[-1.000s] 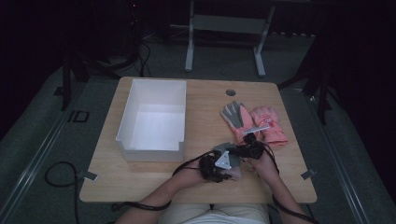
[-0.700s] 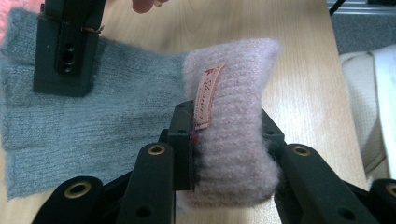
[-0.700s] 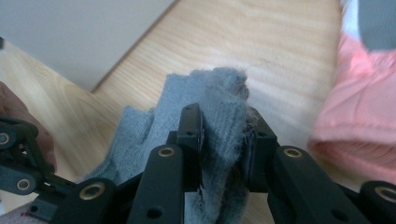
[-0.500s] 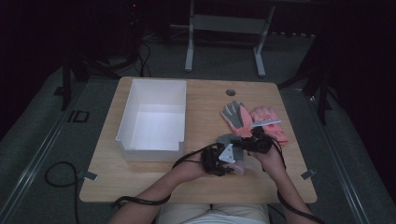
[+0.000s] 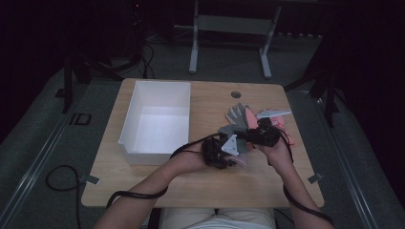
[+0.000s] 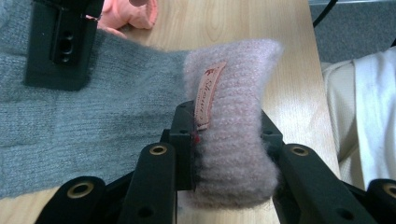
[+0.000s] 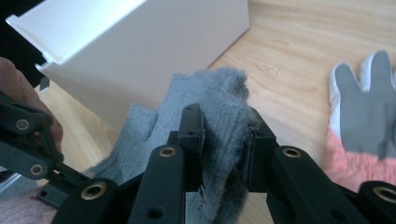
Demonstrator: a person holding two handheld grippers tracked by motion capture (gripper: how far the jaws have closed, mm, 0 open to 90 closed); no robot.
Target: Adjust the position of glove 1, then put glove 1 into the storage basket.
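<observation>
We have lifted the grey glove [image 7: 219, 112] off the surface: left gripper [image 6: 224, 154] pinches its pink cuff [image 6: 238, 121], right gripper [image 7: 224, 140] its body.

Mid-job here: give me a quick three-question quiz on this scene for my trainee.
1. True or false: the left tool is shut on the pink cuff of the knit glove.
2. What does the right tool grip: A) the bin's wall, B) the grey part of the knit glove, C) the work glove?
3. On which side of the knit glove does the white bin stand in the high view?

Key:
1. True.
2. B; the work glove lies flat on the table beside it.
3. Its left.
</observation>
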